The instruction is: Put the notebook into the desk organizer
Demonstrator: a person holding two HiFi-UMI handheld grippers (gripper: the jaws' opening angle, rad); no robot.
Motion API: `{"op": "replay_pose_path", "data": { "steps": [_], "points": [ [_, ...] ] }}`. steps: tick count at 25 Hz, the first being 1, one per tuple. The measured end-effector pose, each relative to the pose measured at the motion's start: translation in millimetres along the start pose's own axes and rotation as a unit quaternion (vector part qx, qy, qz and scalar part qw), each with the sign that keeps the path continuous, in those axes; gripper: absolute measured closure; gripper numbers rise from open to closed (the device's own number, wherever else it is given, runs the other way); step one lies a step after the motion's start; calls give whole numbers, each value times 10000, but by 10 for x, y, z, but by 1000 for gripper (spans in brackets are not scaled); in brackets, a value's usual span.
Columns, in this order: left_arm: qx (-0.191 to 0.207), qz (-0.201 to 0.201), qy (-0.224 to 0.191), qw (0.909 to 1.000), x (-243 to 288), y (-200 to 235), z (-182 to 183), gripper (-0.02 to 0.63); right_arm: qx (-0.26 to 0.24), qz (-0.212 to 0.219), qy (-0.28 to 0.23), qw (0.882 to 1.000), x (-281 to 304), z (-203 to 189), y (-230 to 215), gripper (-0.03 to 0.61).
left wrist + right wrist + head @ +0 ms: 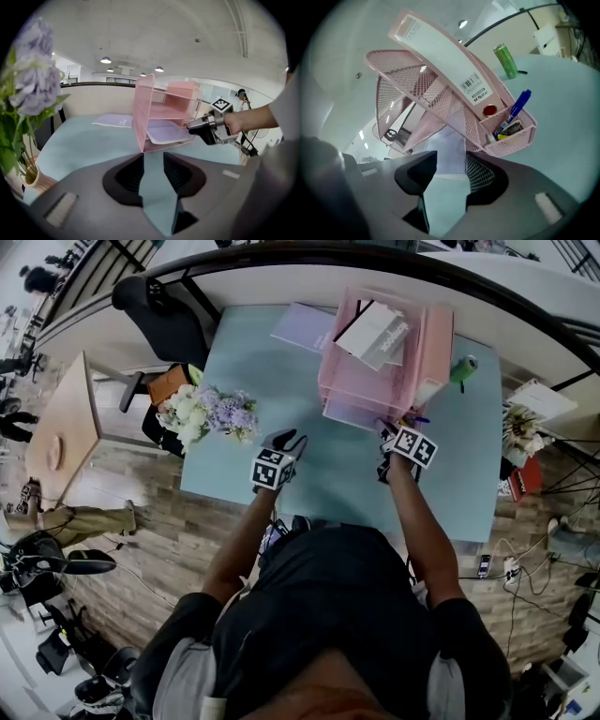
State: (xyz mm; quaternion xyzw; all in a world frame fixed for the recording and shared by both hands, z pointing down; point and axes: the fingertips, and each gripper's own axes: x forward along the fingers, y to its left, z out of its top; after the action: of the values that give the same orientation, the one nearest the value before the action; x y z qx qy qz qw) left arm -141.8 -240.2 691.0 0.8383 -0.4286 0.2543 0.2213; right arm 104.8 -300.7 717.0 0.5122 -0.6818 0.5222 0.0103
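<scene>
- Pink mesh marks the desk organizer [361, 390] in the head view, standing at the far side of the pale blue table [337, 484]. The right gripper [386, 432] sits at the front of its lowest tier. The left gripper [284, 440] hangs apart over bare table, near the flowers [211, 413]. A spare lavender notebook [305, 326] lies behind the organizer, untouched. From up here we cannot make out what the lowest tier holds.
- Left gripper view: our left gripper [153, 161] has its jaws drawn nearly together, with only a slim strip of table showing between them and nothing held. Beyond them the notebook [166, 133] lies flat in the organizer's [140, 112] bottom tier, its near edge jutting a little past the front. The right gripper [191, 125] has its tips at that edge.
- Right gripper view: our right gripper [451, 161] has its jaws standing apart. The notebook's [452, 145] near edge reaches between the tips, but the pads do not press on it. It runs on under the organizer's [436, 93] mesh, beside the pen pocket [511, 131] with its blue pen [519, 105].
- We judge the step to be the release, with the notebook placed but perhaps not fully home. The next move calls for drawing the right gripper straight back without dragging the cover. We may need to nudge the edge further in if it overhangs.
</scene>
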Motion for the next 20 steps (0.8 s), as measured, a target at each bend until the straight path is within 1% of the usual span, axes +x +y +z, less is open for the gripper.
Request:
{"op": "replay_pose_path", "data": {
  "steps": [4,8,12,16,18,20],
  "points": [
    [2,-13,-177,9998,-200,45,63,428,-248,-199,-248,9992,-174,79,3,370],
    [37,-73,-321,9995,-413,37,164,426,-522,-254,-480,9972,-364,152,69,367],
    [84,-179,-515,9985,-629,5,295,428,-776,-221,-805,9935,-618,227,227,367],
    [161,-312,-737,9967,-836,-24,404,426,-1030,86,-1065,9889,-864,251,512,368],
    [182,-363,-857,9955,-952,-43,463,426,-1185,380,-1161,9854,-983,250,735,368],
    [214,-397,-995,9940,-1077,-68,530,428,-1413,687,-1292,9791,-1135,262,1013,370]
  ]
}}
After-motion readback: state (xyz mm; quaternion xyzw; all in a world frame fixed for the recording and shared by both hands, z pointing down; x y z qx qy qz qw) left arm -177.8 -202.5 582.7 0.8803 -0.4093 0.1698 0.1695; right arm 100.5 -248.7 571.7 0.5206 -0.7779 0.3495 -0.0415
